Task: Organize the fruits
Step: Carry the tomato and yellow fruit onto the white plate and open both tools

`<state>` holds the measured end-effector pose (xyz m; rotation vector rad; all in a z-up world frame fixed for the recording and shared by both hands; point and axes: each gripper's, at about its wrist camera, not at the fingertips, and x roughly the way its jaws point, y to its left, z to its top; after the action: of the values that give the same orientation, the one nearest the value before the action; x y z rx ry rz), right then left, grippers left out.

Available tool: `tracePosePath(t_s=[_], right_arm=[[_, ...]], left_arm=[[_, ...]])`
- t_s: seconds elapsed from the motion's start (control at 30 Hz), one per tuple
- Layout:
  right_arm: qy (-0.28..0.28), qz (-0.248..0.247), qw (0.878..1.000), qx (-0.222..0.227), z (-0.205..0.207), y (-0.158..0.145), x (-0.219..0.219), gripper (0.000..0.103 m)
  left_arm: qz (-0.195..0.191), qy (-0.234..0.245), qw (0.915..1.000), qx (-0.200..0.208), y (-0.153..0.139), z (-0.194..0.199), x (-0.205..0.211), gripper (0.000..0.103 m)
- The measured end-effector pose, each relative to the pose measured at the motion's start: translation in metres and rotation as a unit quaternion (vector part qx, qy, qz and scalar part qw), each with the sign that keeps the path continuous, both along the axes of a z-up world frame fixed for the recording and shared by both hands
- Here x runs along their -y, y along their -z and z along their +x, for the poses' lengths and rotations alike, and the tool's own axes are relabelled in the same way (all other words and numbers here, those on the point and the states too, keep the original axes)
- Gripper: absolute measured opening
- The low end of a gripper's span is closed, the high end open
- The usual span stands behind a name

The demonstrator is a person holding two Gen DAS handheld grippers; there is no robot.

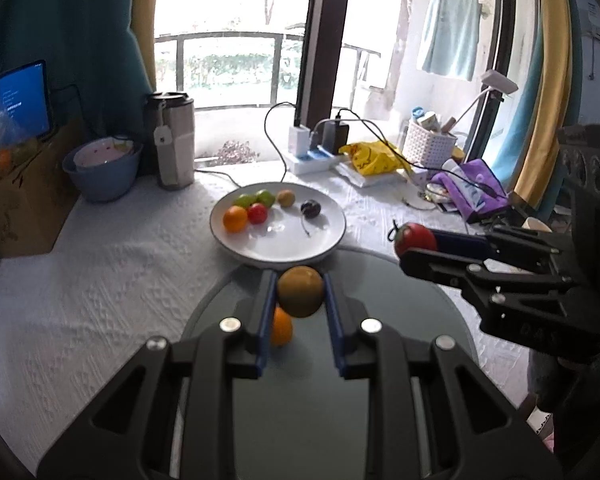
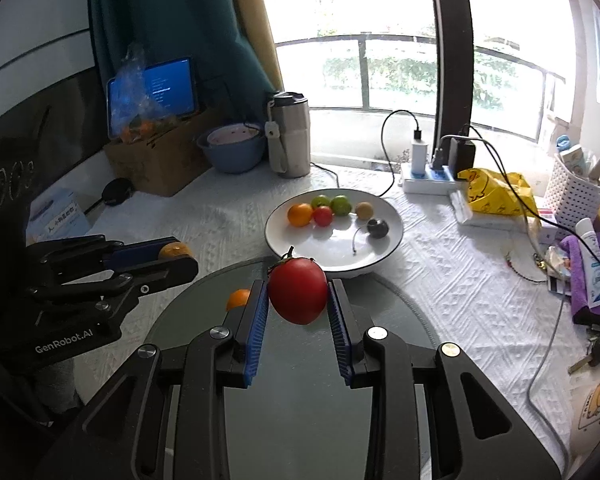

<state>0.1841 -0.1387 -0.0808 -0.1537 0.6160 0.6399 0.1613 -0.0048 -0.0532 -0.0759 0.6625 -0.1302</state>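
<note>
- Left wrist view: left gripper (image 1: 300,294) fingers clamped on a brownish fruit (image 1: 301,291), held above the glass board (image 1: 400,300).
- Right gripper (image 2: 298,296) fingers clamped on a tomato (image 2: 298,291).
- Step looks like carry to the plate (image 2: 392,236), at 12 o'clock on the bench (image 2: 440,288).
- Small orange (image 2: 238,298) waits on the board.
- Next: set both in a free spot on the plate, then let go.

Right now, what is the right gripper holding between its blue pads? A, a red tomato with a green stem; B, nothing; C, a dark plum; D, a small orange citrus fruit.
A: the right gripper is shut on the red tomato with a green stem, lifted above the round grey glass tray.
</note>
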Motion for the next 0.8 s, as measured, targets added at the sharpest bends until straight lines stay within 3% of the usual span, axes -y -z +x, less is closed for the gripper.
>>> tracePosePath(t_s=[0.43,0.8], right_arm=[[0.010,-0.001,1.000,-0.008,0.040,-0.001,0.005,0.032],[0.013,-0.012,0.999,-0.029,0.087,0.012,-0.003,0.032]], left_arm=[[0.002,0.006,1.0000,-0.001,0.000,0.041,0.000,0.025],[0.007,0.007,0.9998,-0.017,0.022,0.092,-0.010,0.025]])
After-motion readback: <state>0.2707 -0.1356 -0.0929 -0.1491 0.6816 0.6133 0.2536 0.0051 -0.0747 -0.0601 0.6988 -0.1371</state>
